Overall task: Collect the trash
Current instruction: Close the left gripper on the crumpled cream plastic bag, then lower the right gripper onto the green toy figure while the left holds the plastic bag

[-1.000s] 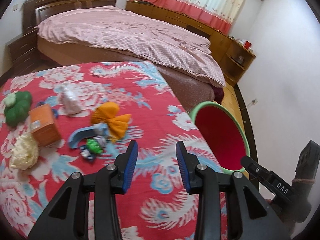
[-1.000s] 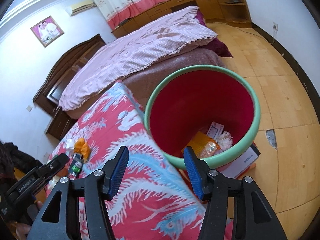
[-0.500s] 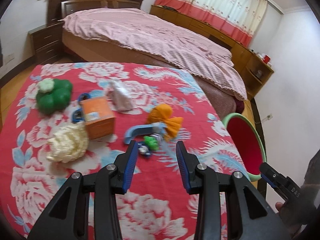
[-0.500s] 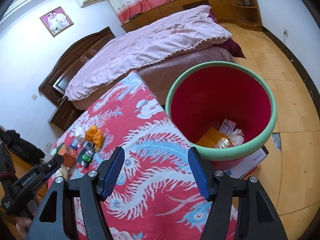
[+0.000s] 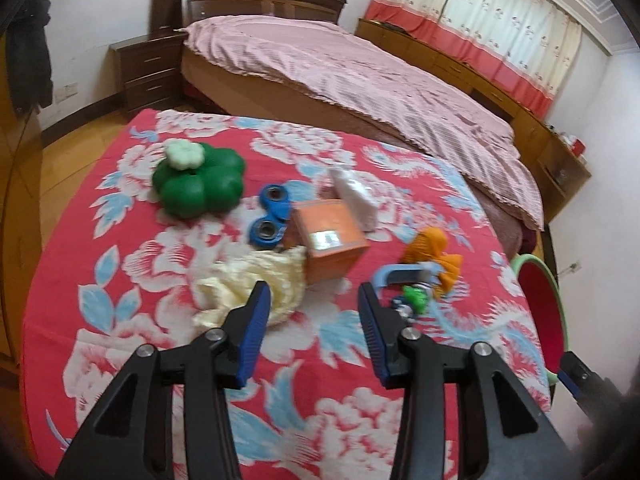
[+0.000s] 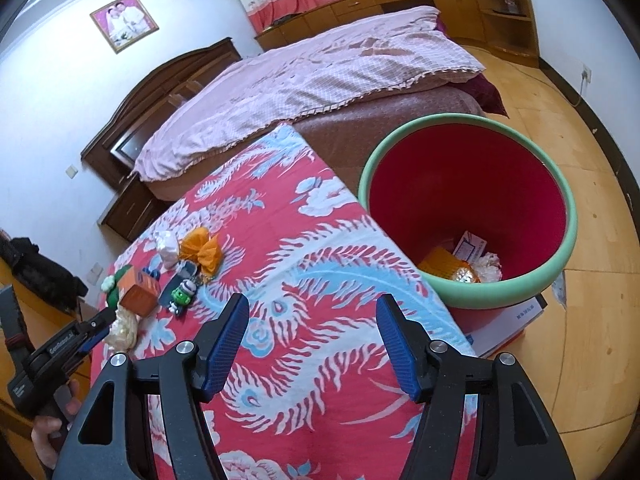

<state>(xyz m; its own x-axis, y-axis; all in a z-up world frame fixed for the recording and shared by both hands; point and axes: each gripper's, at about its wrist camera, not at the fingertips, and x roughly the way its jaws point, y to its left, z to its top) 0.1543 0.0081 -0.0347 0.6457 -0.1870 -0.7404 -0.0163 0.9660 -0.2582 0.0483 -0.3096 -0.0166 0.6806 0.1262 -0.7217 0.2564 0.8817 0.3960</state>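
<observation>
On the red flowered tablecloth (image 5: 328, 412) lie a crumpled cream wrapper (image 5: 248, 286), an orange carton (image 5: 330, 240), a white tissue packet (image 5: 354, 196), an orange crumpled piece (image 5: 434, 252) and small toys. My left gripper (image 5: 310, 300) hovers just in front of the cream wrapper and the carton, its jaws opening with nothing between them. My right gripper (image 6: 312, 312) stands open and empty over the cloth, left of the red bin with a green rim (image 6: 568, 248). The bin holds several bits of trash (image 6: 466, 264).
A green clover-shaped toy (image 5: 200, 184), a blue spinner (image 5: 272, 216), a blue clip (image 5: 404, 274) and a green figure (image 5: 416, 298) share the table. A pink-covered bed (image 5: 360, 72) stands behind it. Wooden floor (image 6: 592, 360) and a flat box (image 6: 516, 320) surround the bin.
My left gripper has swung left across the table, from near the bin to the pile of items, and its jaws have widened. My right gripper has drawn back from the bin and opened wider.
</observation>
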